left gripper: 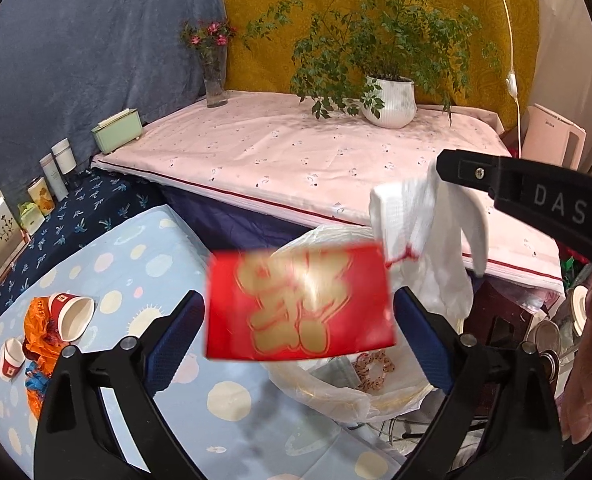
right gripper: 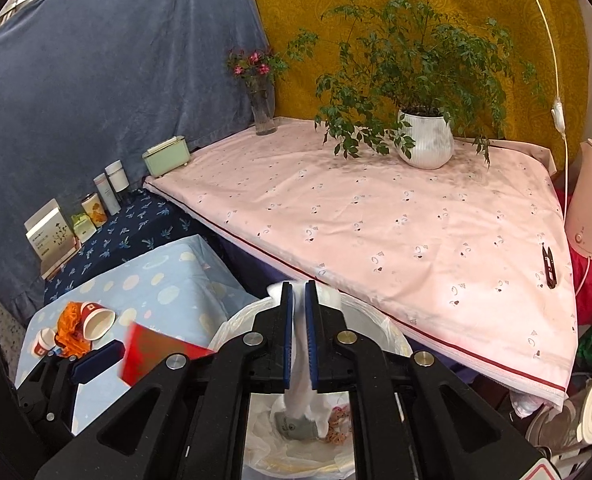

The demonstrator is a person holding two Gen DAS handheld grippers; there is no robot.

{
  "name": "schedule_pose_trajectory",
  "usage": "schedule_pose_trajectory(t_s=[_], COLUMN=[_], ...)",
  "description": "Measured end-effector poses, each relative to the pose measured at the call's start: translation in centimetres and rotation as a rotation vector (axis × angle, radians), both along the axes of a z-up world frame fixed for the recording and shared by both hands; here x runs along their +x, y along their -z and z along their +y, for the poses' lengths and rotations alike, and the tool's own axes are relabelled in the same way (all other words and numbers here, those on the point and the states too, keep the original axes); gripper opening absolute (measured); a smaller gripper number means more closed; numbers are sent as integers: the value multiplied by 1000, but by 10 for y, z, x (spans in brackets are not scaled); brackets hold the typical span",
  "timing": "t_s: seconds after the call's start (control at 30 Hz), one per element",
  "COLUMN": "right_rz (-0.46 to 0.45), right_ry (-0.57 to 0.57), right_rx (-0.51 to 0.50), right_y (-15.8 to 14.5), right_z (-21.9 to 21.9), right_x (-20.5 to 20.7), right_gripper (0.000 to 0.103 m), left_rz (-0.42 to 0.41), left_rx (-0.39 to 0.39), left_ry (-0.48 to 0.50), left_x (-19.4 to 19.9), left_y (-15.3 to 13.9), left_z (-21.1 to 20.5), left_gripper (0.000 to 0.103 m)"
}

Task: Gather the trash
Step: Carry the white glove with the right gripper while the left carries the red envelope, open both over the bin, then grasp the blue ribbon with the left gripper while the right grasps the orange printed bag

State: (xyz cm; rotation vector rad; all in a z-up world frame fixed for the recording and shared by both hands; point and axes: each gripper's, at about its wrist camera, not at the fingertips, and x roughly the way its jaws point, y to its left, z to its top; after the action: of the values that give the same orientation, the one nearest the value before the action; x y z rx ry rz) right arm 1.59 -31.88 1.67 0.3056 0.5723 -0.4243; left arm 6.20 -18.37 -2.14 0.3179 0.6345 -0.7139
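Note:
A red envelope with gold lettering (left gripper: 300, 304) hangs blurred between the spread fingers of my left gripper (left gripper: 298, 332), which is open; the envelope touches neither pad and is over the near edge of the bin. It also shows in the right wrist view (right gripper: 152, 354). My right gripper (right gripper: 299, 336) is shut on a white tissue (right gripper: 301, 384), held above the plastic-lined trash bin (right gripper: 392, 332). The tissue also shows in the left wrist view (left gripper: 424, 240). The bin (left gripper: 320, 384) holds a grey wad and a patterned hair tie.
Two red-and-white paper cups (left gripper: 72, 314) and an orange wrapper (left gripper: 40, 324) lie on the light blue dotted table (left gripper: 168, 256). Behind is a pink-covered table (right gripper: 416, 232) with a potted plant (right gripper: 426, 142), flower vase, green box and black snips (right gripper: 550, 266). Bottles and boxes line the left wall.

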Motion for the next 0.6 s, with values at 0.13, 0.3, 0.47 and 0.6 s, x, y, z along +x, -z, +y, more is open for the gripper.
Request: schedule_pose_trajectory(t_s=[0.13, 0.3, 0.47, 0.6], right_rz=[-11, -17, -13, -8], right_ry=[3, -4, -19, -35], right_rx=[0, -4, -9, -16], right_y=[-3, -5, -5, -5], right_z=[-1, 3, 11, 20], right_x=[-1, -1, 4, 9], right_gripper=[14, 17, 17, 17], left_rz=[-6, -14, -10, -3], left_rx=[-19, -41, -50, -54], left_ry=[0, -6, -26, -50], left_x=[-1, 0, 6, 13], left_y=[-3, -9, -11, -10], left_z=[3, 10, 18, 28], left_gripper=[94, 94, 94, 94])
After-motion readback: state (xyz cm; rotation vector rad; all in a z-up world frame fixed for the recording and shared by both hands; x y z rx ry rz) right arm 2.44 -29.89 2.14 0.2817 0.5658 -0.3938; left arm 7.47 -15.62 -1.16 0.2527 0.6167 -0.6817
